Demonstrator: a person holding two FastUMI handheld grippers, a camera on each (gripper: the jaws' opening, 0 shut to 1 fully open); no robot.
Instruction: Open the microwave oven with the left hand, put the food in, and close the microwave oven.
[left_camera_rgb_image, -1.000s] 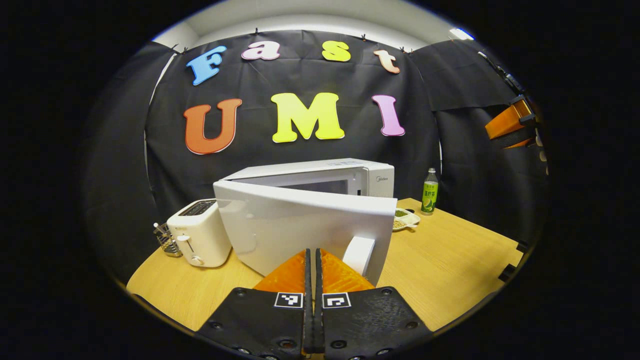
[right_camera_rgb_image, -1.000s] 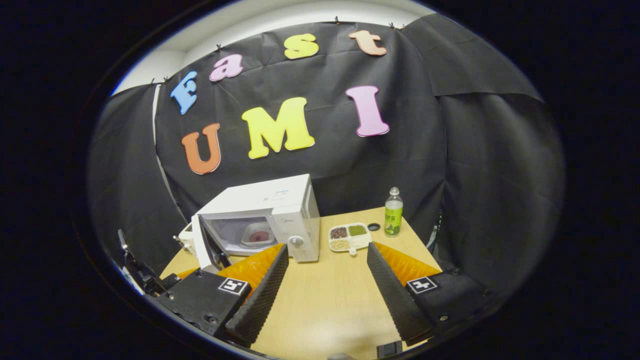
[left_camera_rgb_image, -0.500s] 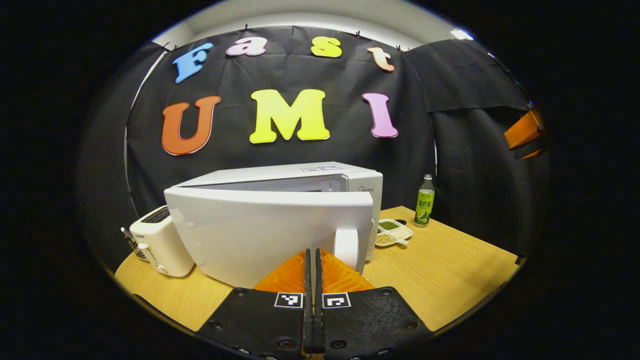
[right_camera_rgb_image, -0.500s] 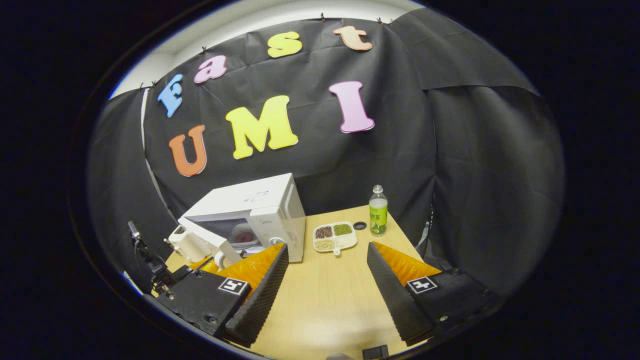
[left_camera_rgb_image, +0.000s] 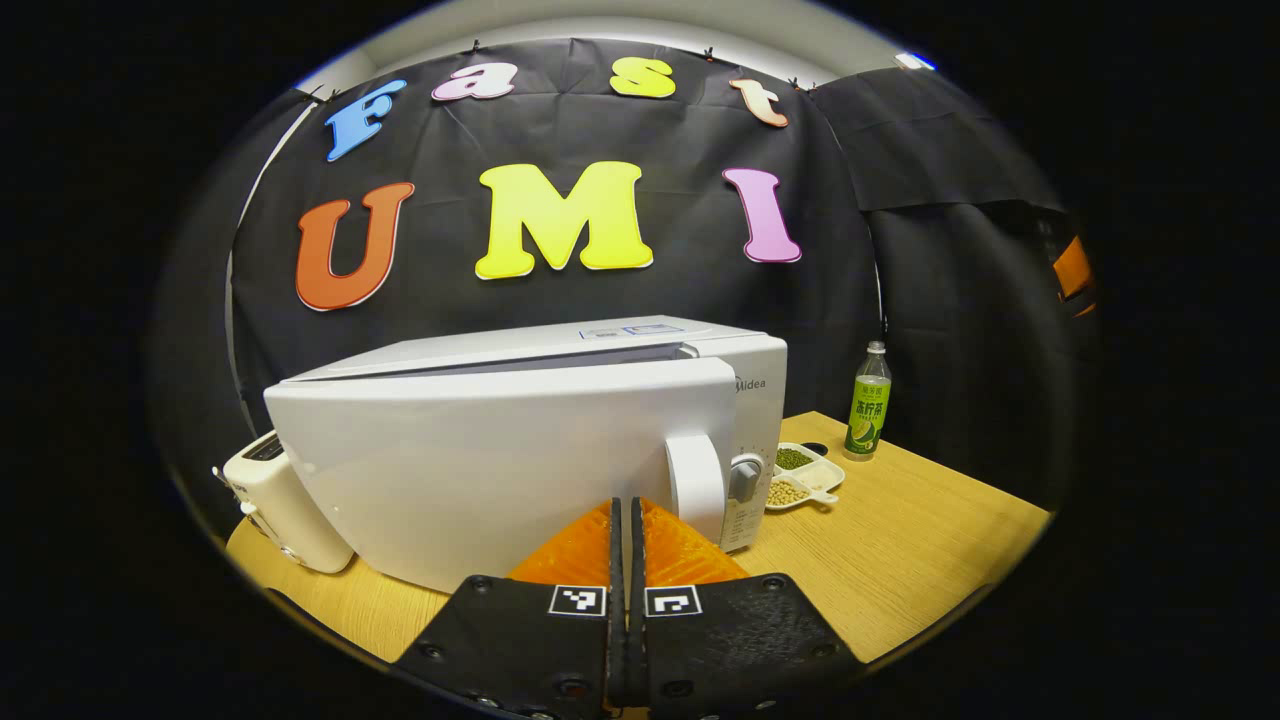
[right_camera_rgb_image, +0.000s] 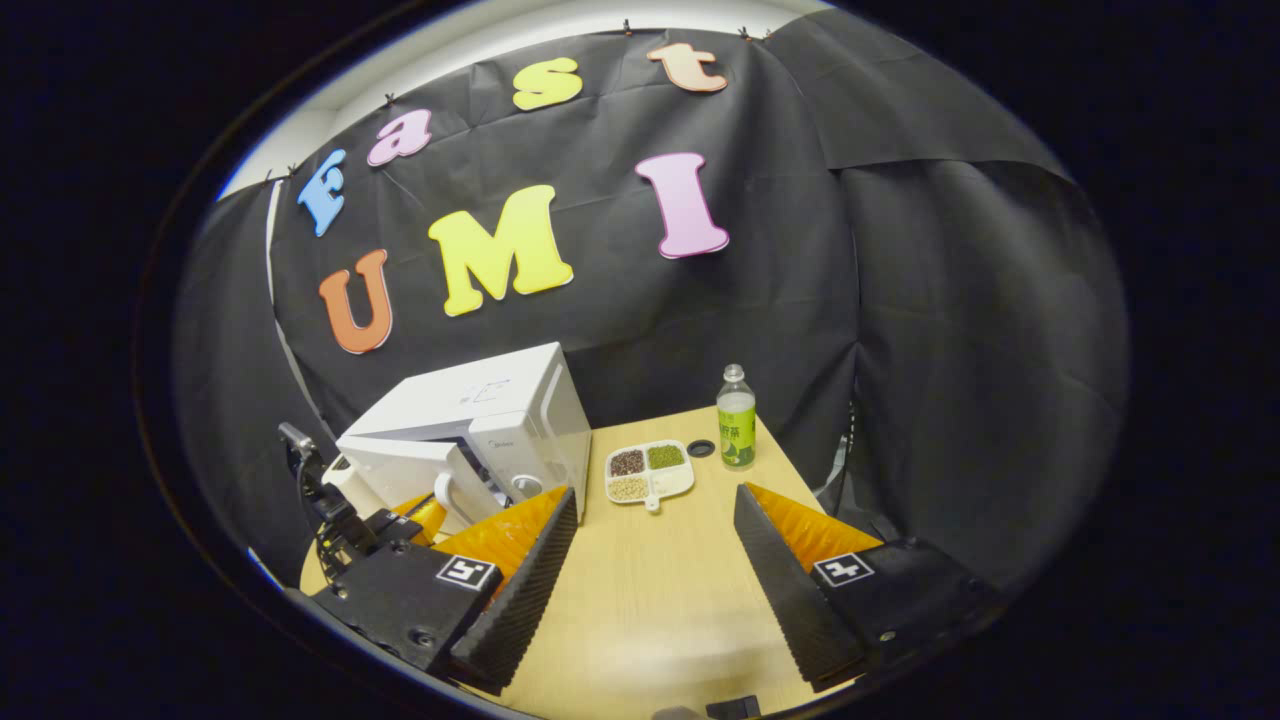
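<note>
Although the microwave door (left_camera_rgb_image: 480, 470) is almost against the microwave (left_camera_rgb_image: 560, 345), I judge a thin gap remains along its top edge, so closing is the last step; the food is hidden now. My left gripper (left_camera_rgb_image: 627, 520), pressed together and empty, sits against the door by the handle (left_camera_rgb_image: 695, 487). My right gripper (right_camera_rgb_image: 655, 540) hangs spread over the bare desk (right_camera_rgb_image: 650, 600). The toaster (left_camera_rgb_image: 275, 500) crowds the left edge; the snack tray (right_camera_rgb_image: 648, 470) and bottle (right_camera_rgb_image: 736, 420) stand near the far right corner, with free room in front.

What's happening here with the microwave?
A person is working with a two-finger gripper in each hand. The left gripper, fingers together, is up against the microwave door near its handle; a narrow gap remains along the top, so the door is almost closed. The right gripper hangs open over the wooden table, holding nothing. A divided snack dish and a bottle stand nearby.
</note>
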